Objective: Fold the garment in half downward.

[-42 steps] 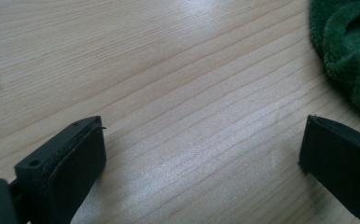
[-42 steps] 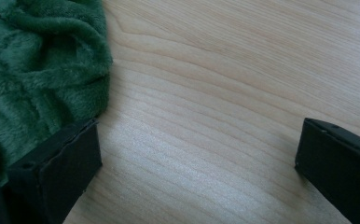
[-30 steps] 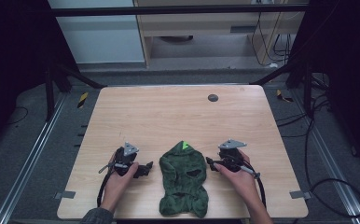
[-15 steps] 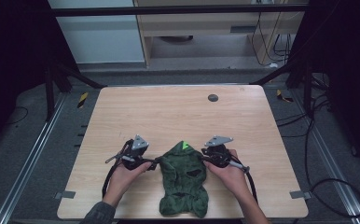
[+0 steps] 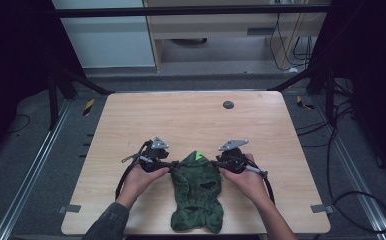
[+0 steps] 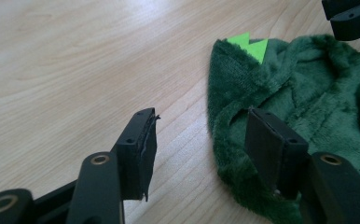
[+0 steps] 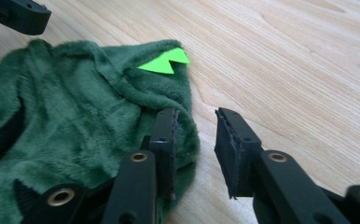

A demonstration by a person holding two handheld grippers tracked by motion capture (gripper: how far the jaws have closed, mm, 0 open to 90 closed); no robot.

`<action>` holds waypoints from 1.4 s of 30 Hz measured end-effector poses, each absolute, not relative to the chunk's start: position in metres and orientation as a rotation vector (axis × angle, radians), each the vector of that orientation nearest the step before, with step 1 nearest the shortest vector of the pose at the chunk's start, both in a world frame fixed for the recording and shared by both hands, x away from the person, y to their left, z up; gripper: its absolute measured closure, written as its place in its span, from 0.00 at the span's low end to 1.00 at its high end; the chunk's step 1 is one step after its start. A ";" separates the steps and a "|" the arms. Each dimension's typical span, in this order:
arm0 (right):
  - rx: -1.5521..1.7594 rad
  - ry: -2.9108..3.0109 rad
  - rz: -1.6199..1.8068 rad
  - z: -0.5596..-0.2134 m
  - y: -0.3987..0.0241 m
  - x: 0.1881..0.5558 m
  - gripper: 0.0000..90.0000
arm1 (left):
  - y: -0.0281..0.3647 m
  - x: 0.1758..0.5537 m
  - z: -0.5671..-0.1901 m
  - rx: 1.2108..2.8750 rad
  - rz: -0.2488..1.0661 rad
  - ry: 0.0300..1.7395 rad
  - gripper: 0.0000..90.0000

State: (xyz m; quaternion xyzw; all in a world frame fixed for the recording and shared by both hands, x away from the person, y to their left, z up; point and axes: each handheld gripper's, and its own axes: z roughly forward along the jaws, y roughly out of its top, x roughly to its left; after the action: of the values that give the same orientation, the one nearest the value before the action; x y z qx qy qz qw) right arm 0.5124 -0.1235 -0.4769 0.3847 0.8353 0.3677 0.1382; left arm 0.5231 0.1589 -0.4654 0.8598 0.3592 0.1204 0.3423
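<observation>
- At the near edge of the wooden table, a person's two hands have brought their grippers in from either side to the top of a dark green plush garment, which lies flat between them with its bright green felt spikes pointing away from the person.
- Compared with a second ago, when both grippers sat well out from the fabric, each now rests at a shoulder of the garment's upper edge.
- The left gripper has just been closing its jaws; they stand about half open, one jaw on bare wood, the other on the plush edge, the pads not yet pressing cloth.
- The right gripper has narrowed too, then stopped, a clear gap remaining; one jaw rests on the plush rim, the other over the table, nothing pinched.
- To my eye, the approach is done and the pinch has begun: both sides seem about to seize the top edge, probably to lift or spread the garment.
</observation>
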 end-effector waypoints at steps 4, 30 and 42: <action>1.135 2.445 1.031 -0.484 -0.121 0.518 0.69 | 0.158 0.524 -0.471 2.246 0.300 0.938 0.46; 1.043 2.593 0.956 -0.490 -0.107 0.510 0.94 | 0.148 0.518 -0.487 2.324 0.182 0.861 0.90; 0.995 2.591 0.990 -0.470 -0.113 0.514 0.95 | 0.155 0.521 -0.470 2.284 0.175 0.847 0.98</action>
State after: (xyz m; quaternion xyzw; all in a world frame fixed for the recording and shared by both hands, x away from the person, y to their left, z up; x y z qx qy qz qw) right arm 0.5139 -0.1126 -0.4699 0.3362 0.8750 0.3344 0.0973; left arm 0.5213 0.1548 -0.4701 0.8785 0.3258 0.0673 0.3428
